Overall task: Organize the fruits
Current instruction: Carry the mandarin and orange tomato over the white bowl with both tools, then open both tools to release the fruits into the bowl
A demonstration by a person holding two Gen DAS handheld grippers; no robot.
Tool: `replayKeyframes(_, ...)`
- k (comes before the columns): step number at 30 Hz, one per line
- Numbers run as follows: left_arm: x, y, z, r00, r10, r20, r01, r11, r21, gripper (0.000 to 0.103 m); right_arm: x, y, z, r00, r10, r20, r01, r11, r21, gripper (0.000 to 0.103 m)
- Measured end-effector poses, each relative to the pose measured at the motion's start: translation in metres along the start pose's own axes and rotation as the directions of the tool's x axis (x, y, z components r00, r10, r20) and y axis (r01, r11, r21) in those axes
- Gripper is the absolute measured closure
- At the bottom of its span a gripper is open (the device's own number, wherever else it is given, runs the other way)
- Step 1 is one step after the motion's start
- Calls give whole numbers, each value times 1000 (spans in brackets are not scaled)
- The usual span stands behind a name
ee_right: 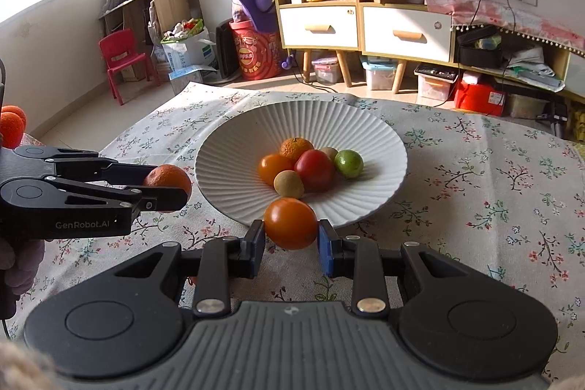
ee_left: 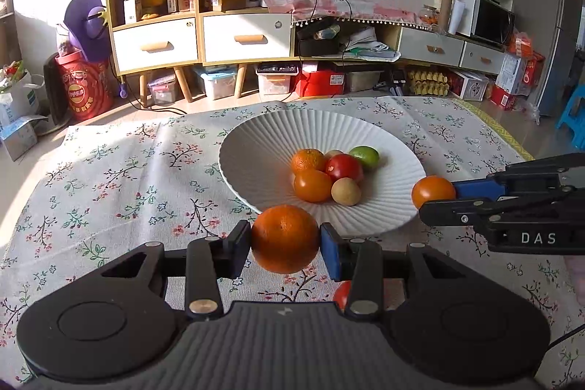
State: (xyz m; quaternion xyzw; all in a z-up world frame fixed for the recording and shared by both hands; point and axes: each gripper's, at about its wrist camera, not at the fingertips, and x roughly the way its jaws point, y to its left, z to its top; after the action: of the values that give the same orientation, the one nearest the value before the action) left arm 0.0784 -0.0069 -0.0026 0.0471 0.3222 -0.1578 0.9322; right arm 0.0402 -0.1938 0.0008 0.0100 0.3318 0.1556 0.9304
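My left gripper [ee_left: 285, 241] is shut on a dimpled orange [ee_left: 285, 236], held above the cloth just short of the white ribbed plate [ee_left: 252, 148]. My right gripper [ee_right: 290, 238] is shut on a smooth orange round fruit [ee_right: 290, 222] at the plate's near rim [ee_right: 226, 148]. Each gripper shows in the other's view: the right gripper [ee_left: 438, 201] with its fruit [ee_left: 433, 190], the left gripper [ee_right: 168, 187] with its orange [ee_right: 166, 175]. In the plate lie a mandarin [ee_left: 308, 160], a red tomato [ee_left: 343, 167], a green lime [ee_left: 364, 156] and several other small fruits.
A flowered tablecloth [ee_left: 128, 178] covers the table. A red fruit [ee_left: 342, 295] lies on it, partly hidden under my left gripper's fingers. A person's hand [ee_right: 18, 265] holds the left gripper. Beyond the table's far edge stand cabinets, boxes and a red chair [ee_right: 124, 61].
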Motion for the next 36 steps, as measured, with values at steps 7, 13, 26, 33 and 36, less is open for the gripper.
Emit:
replayKeyframes(7,16,-5,15,999,35,7,-34,999,-15,72,13,-11,9,1000,-29,4,29,999,20,75)
replayKeyframes(13,40,-1,30,998,63,-9,-64,998,-30,72,20,-17,8,999,-48,-11,48,999,26,75)
replayKeyframes(26,74,3,38,996,86,-29,-87,995,-56,71,31,-17,10,999,-45,-26,45,999,14,75)
replayKeyframes(33,72,2,39,997,68,-25,-69,996,-60,70,30,-17,10,999,-46,-28,46,999,10,75)
replayKeyframes(36,69,1,38,998,60,-14,-61,996,-59,68,29,-17,12,999,-48,-26,48,999,16,74)
